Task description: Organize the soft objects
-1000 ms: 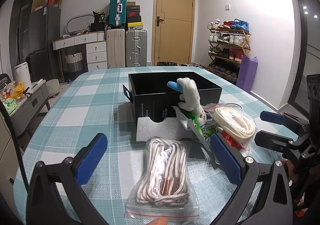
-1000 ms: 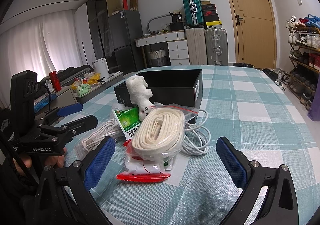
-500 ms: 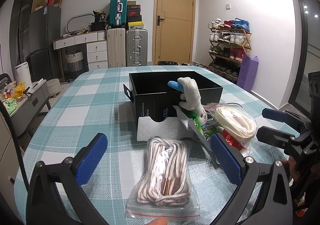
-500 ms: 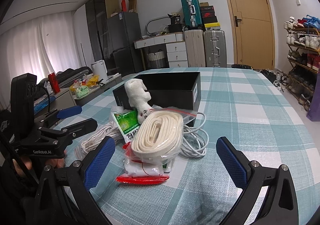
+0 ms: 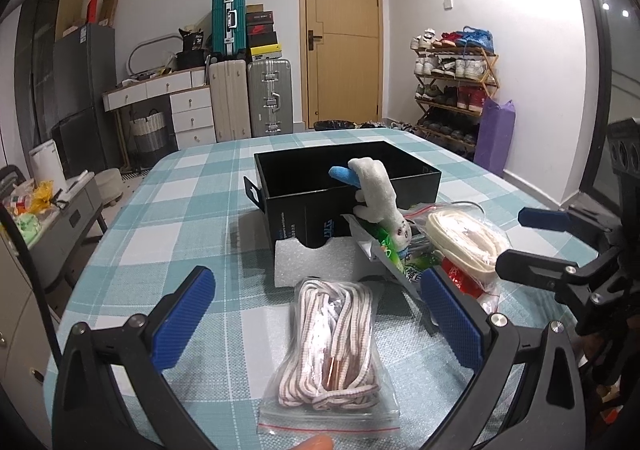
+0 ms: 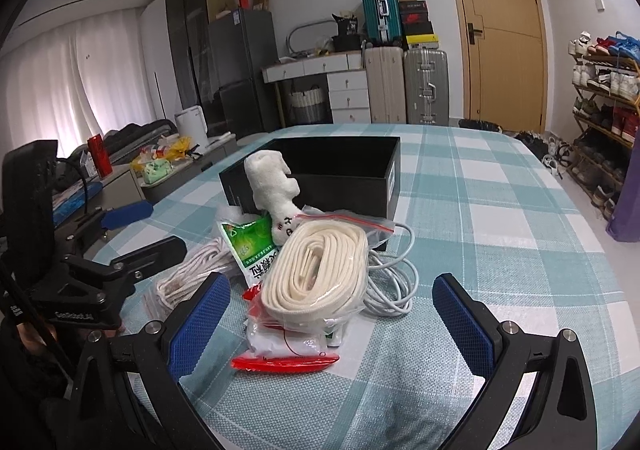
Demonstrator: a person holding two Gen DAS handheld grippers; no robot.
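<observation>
Left wrist view: your left gripper (image 5: 316, 312) is hanging spread wide over the bagged shoelaces (image 5: 334, 338), whose long axis is running straight ahead toward the black box (image 5: 348, 186); this arm is nearer.

Right wrist view: your right gripper (image 6: 330, 316) is gaping, facing the coiled webbing (image 6: 316, 270). Against the earlier frames, almost nothing is shifting.

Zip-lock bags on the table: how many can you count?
2 clearly: a bag of striped laces between the left gripper's open fingers, and a bag of cream webbing ahead of the right gripper. Others may hide in the pile.
</observation>
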